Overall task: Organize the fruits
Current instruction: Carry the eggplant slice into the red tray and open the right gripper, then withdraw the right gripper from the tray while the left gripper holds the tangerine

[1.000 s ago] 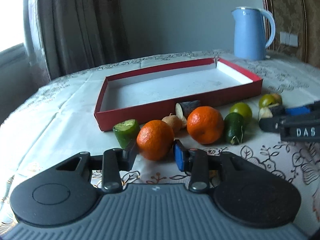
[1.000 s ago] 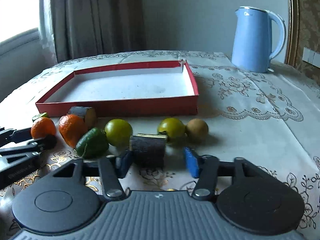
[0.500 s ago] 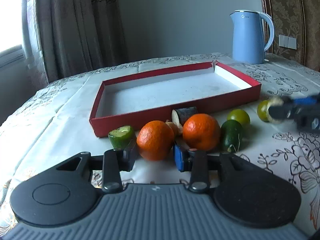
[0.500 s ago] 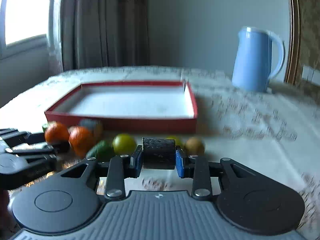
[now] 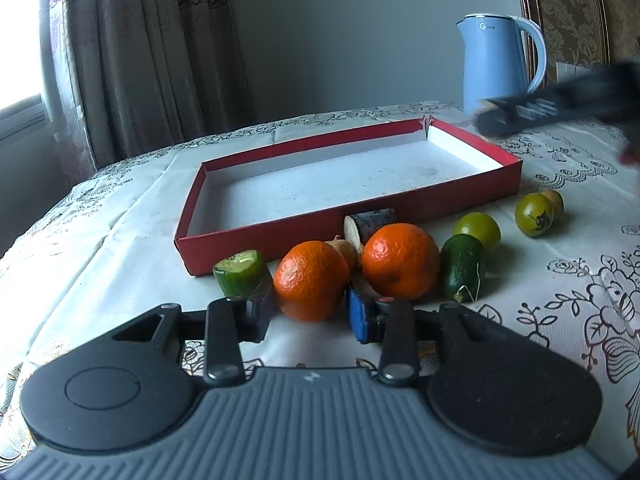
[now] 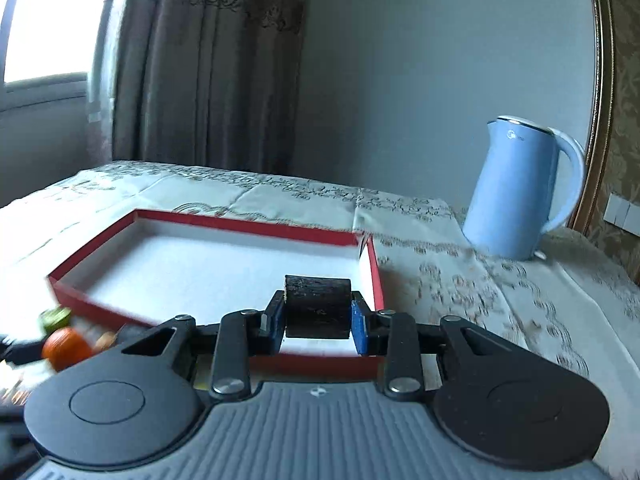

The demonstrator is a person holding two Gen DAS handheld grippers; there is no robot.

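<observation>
Right wrist view: the red tray [image 6: 256, 226] lies just ahead and below the right gripper [image 6: 318, 316], which is clenched on a dark chunk [image 6: 316, 306], long axis crosswise between the pads, over the near wall. The left gripper [image 5: 308, 312] clasps an orange [image 5: 310, 278] on the cloth.

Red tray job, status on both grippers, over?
Right gripper shut on dark cylindrical fruit chunk, raised at the empty red cardboard tray. Left gripper shut on orange tangerine. Nothing in the way.
</observation>
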